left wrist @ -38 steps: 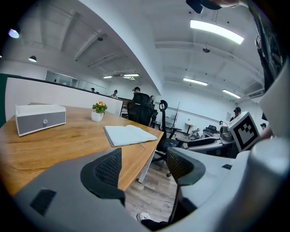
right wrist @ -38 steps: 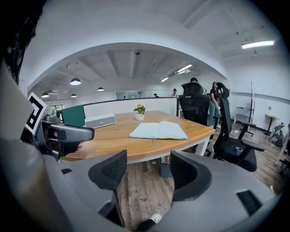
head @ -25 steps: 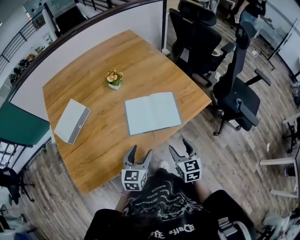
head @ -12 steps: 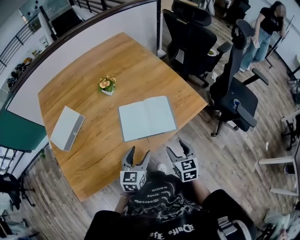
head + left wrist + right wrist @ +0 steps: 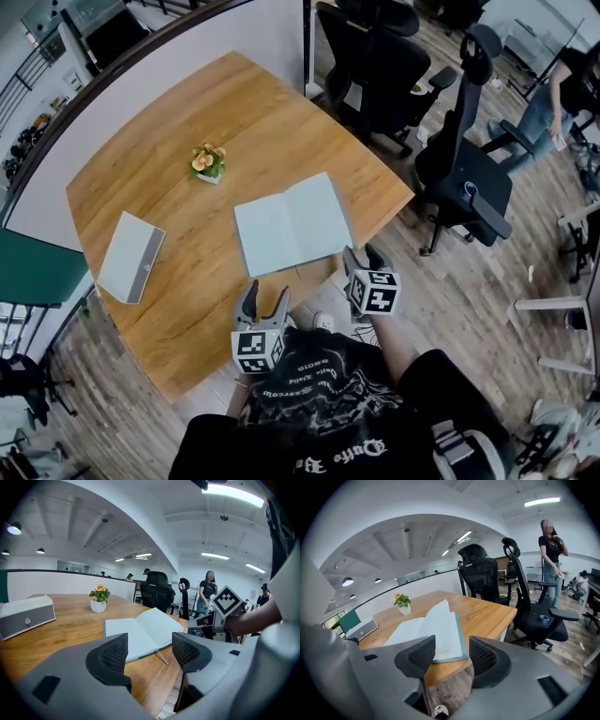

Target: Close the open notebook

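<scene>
Open notebook [image 5: 292, 223] is laid near the front edge of the wooden table [image 5: 262, 122]. Left gripper [image 5: 264, 292] is held off that edge, jaws apart, empty. Right gripper [image 5: 364, 255] is held likewise, jaws just narrowed, nothing clamped.

No legible txt. White gothic lettering is seen on the black shirt [image 5: 323, 412], upside down, too blurred to be read. B/w square codes only on left cube [image 5: 257, 350], right cube [image 5: 377, 292].
</scene>
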Tool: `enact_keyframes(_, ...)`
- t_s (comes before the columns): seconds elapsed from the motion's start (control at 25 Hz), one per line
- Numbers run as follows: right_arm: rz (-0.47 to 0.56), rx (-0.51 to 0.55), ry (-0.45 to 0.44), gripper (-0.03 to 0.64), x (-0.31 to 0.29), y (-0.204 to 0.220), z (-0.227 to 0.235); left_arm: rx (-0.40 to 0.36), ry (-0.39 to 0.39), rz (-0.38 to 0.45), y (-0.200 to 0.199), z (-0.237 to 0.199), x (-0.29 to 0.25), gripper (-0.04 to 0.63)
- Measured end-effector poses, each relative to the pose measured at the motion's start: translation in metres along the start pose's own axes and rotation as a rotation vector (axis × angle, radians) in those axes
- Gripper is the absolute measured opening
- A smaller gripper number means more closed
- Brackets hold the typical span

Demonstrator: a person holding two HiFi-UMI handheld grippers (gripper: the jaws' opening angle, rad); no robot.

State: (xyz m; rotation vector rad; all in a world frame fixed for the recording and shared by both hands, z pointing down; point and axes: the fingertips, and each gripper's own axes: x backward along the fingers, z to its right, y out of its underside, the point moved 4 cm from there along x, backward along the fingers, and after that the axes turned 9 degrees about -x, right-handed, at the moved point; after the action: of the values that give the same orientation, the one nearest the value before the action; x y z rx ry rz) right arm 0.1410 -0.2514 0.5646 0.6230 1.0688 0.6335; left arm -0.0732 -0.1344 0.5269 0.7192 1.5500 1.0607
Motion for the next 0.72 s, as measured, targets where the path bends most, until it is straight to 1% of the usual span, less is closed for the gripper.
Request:
enact_keyframes(0.12, -0.045, 0.018, 0.051, 0.267, -0.024, -0.001, -0.001, -0.013, -0.022, 0.013, 0.003, -0.008, -0.004, 0.314)
enact_keyframes(0.24, -0.109, 0.008, 0.128, 0.267, -0.046, 0.008, 0.008, -0.021, -0.026, -0.001, 0.003, -0.009, -0.007, 0.314)
enact_keyframes(0.36, -0.163, 0.01, 0.18, 0.276, -0.059, 0.018, 0.017, -0.023, -0.042, -0.002, 0.005, -0.014, -0.009, 0.315)
enact_keyframes(0.44, -0.165, 0.009, 0.192, 0.278, -0.061, 0.021, 0.017, -0.015, -0.055, -0.008, 0.005, -0.021, -0.01, 0.314)
enact_keyframes(0.52, -0.151, -0.013, 0.213, 0.273, -0.062, 0.022, 0.014, -0.003, -0.059, -0.021, 0.006, -0.027, -0.011, 0.314)
enact_keyframes(0.64, -0.127, -0.061, 0.262, 0.259, -0.064, 0.024, 0.011, 0.003, -0.046, -0.044, 0.006, -0.028, -0.017, 0.314)
enact_keyframes(0.72, -0.127, -0.083, 0.281, 0.247, -0.063, 0.026, 0.01, -0.003, -0.037, -0.036, 0.007, -0.028, -0.021, 0.314)
